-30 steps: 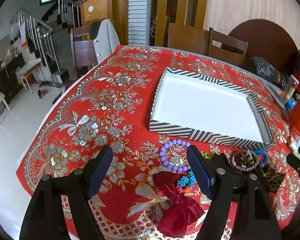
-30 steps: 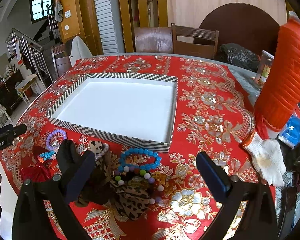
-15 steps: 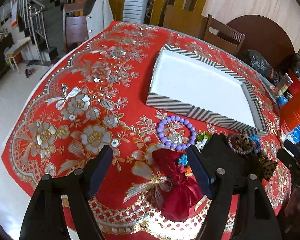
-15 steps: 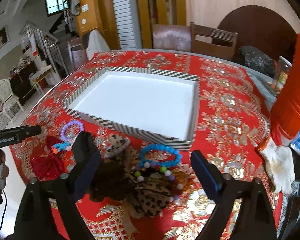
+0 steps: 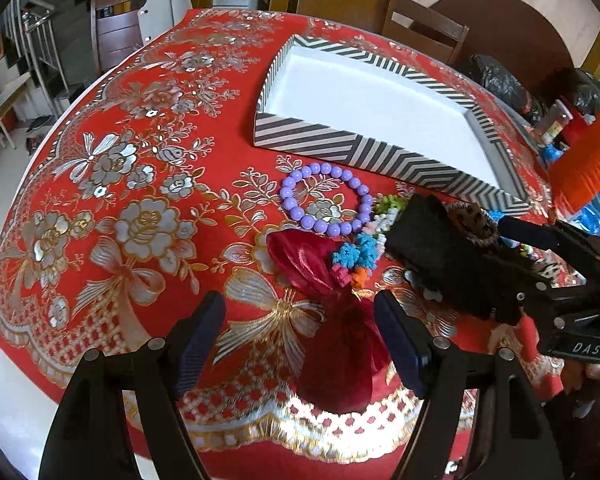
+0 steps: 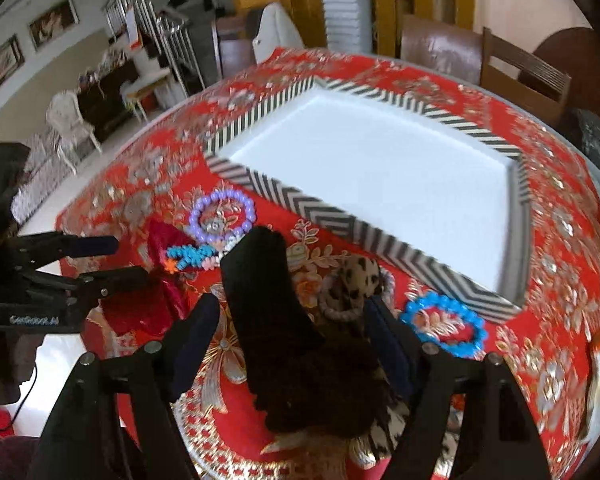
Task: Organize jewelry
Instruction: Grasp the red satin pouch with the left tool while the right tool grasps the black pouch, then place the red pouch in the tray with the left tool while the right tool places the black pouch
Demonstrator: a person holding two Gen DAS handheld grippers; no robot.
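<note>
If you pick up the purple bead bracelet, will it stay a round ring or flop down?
The purple bead bracelet is a loop of separate round beads, so it would probably sag from one side rather than stay a ring. The glossy beads may slip in the jaws. Lying flat on the tablecloth, it should slide when pushed, not roll away.

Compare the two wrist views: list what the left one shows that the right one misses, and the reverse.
Left wrist only: the orange ribbed container at the right edge. Right wrist only: the blue bead bracelet and the framed wall pictures. Both: the striped tray, purple bead bracelet, red bow and dark brown bow, between the closing right gripper.
</note>
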